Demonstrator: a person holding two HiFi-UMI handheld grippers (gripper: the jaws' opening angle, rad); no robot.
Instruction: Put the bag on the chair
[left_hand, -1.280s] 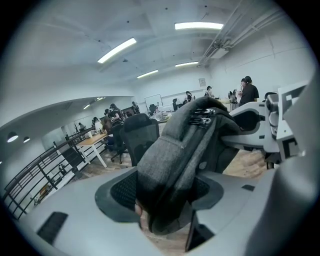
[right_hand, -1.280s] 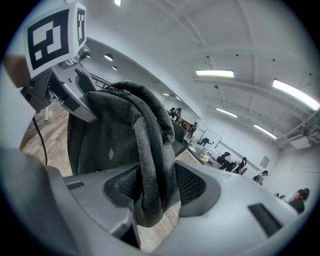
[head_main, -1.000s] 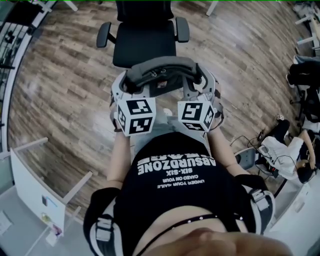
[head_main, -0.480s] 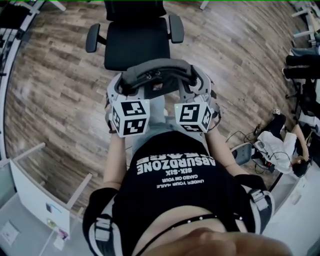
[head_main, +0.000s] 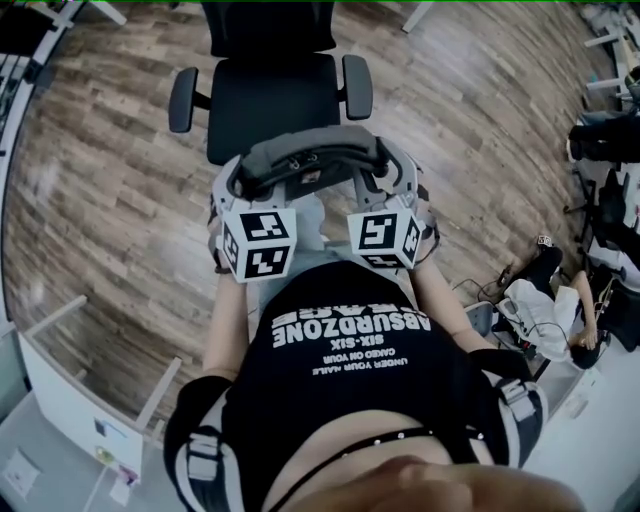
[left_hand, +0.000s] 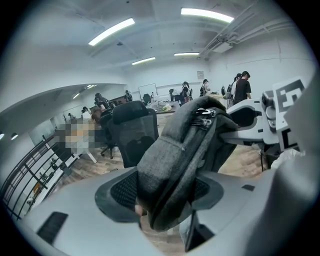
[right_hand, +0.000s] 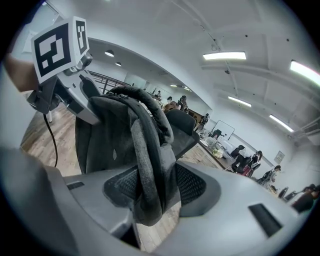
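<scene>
Wood-plank floor (head_main: 100, 200) spread all round. On the left, the left gripper (head_main: 232, 185) clamped one end of the grey bag (head_main: 310, 152); the right gripper (head_main: 402, 178) pinched the other. The bag hung just short of the office chair (head_main: 275, 100). It looked best carried level, out over the seat, then lowered.

A black printed shirt (head_main: 350, 370) fills the lower middle. Wood floor (head_main: 110, 170) spreads beyond the shirt. Left of the shirt stands a white desk (head_main: 60, 385). Right of the shirt is a person (head_main: 535, 310) in white, low on the floor.
</scene>
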